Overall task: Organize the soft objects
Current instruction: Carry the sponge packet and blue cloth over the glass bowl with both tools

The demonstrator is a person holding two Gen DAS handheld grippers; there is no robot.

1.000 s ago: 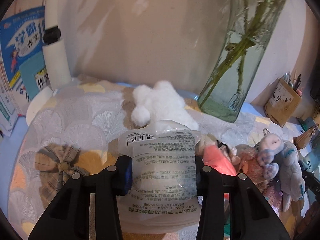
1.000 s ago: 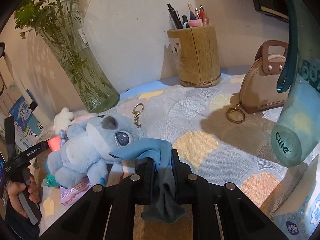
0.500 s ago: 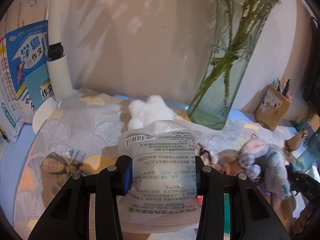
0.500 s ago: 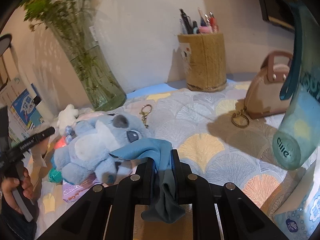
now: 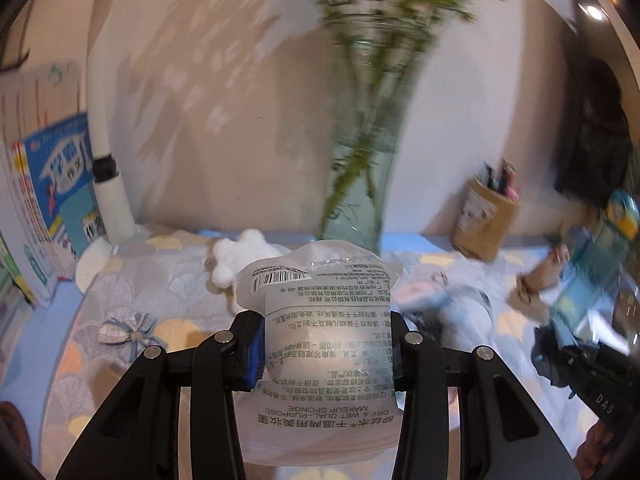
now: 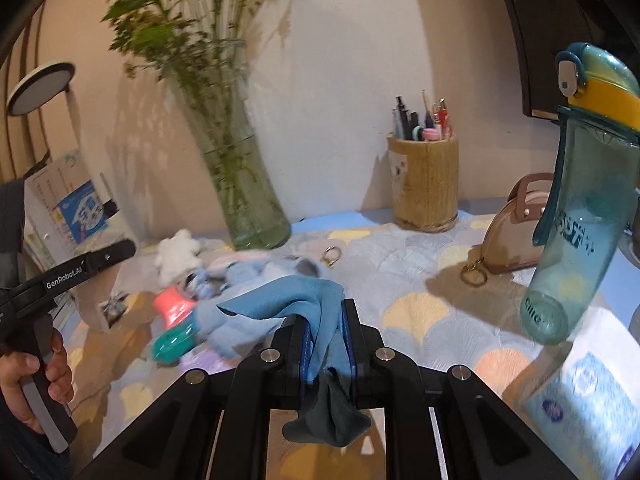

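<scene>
Two soft items are being carried at once, so a transport step is judged to be in hand. The left gripper [image 5: 326, 354] is clamped on a makeup sponge packet [image 5: 320, 344], held clear above the patterned cloth of the bench [image 5: 132, 280]. The right gripper [image 6: 326, 344] is clenched on a blue cloth [image 6: 296, 304], whose free end droops toward the pile in the middle of the bench.

Left on the bench are a white plush [image 5: 240, 256] near the back edge beside the glass vase [image 6: 244, 184], a plaid bow [image 5: 126, 330] toward the left edge, and a blue plush [image 6: 256, 276] in the middle.

A place to gather both items is called for next; none can be identified. The vase, the pen holder [image 6: 426, 184] and the water bottle [image 6: 576, 208] should be kept clear of.

Much is smeared by motion blur: the blue plush is hardly readable, and the pink [image 6: 174, 306] and teal [image 6: 174, 344] things beside it cannot be named. The front edge of the bench is hidden behind both grippers.
</scene>
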